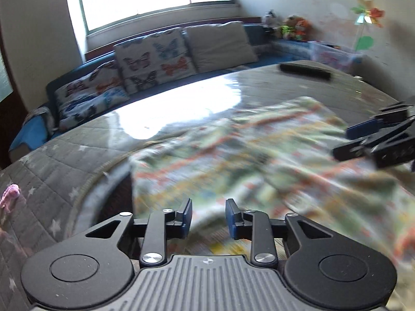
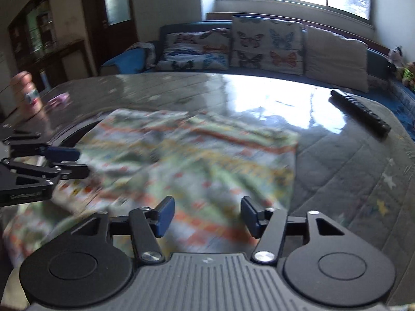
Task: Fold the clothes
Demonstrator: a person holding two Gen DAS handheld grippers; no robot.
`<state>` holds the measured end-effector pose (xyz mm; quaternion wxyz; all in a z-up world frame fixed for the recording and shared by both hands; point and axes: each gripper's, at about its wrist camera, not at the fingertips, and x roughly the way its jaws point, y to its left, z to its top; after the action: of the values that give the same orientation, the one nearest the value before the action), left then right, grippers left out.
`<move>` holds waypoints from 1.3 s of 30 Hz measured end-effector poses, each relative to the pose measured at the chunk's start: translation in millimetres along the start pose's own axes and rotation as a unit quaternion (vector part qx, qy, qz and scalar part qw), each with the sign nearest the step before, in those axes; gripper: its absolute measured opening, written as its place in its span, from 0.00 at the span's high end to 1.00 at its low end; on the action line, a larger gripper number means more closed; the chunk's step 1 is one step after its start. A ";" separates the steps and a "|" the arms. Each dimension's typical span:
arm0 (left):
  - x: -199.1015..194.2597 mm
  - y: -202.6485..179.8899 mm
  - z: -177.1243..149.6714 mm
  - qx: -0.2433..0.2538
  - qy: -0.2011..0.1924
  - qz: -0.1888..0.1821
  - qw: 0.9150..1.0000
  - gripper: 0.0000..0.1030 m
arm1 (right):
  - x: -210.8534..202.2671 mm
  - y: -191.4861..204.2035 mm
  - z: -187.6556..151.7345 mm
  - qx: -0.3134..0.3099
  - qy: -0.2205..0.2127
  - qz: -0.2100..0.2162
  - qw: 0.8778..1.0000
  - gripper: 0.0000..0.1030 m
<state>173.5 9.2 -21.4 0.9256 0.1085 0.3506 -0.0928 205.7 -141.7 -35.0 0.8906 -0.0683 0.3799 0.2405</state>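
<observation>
A colourful patterned garment [image 1: 259, 160] lies spread on the table under a clear glossy cover, blurred by motion; it also shows in the right wrist view [image 2: 197, 155]. My left gripper [image 1: 208, 219] is open and empty, just above the garment's near edge. My right gripper [image 2: 207, 216] is open and empty above the garment's near part. The right gripper shows at the right edge of the left wrist view [image 1: 373, 140], and the left gripper at the left edge of the right wrist view [image 2: 70, 160]. Whether the fingers touch the cloth is unclear.
The table [image 2: 350, 160] has a grey star-print quilted cloth under the cover. A black remote [image 2: 360, 114] lies at the far right. A small pink thing [image 2: 59, 99] sits far left. A sofa with butterfly cushions [image 2: 267, 46] runs behind the table.
</observation>
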 end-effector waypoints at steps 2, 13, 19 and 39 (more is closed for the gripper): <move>-13.4 -13.5 -10.2 0.012 -0.006 -0.010 1.000 0.66 | -11.7 15.2 -12.4 -0.016 0.003 0.013 1.000 0.40; -67.5 -67.0 -65.8 0.066 -0.039 -0.019 0.997 0.54 | -57.5 61.7 -65.3 -0.095 0.013 0.016 0.995 0.29; -78.7 -79.7 -81.7 0.080 -0.050 -0.017 0.995 0.54 | -66.4 74.2 -79.2 -0.094 0.003 0.022 0.995 0.29; -64.7 -96.3 -57.8 0.072 -0.056 -0.050 0.995 0.53 | -110.9 40.5 -102.8 0.002 0.000 0.065 0.998 0.29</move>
<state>65.6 -61.7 -33.4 0.9279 0.1513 0.2952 -0.1701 53.9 -179.3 -26.0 0.8731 -0.0414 0.3841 0.2974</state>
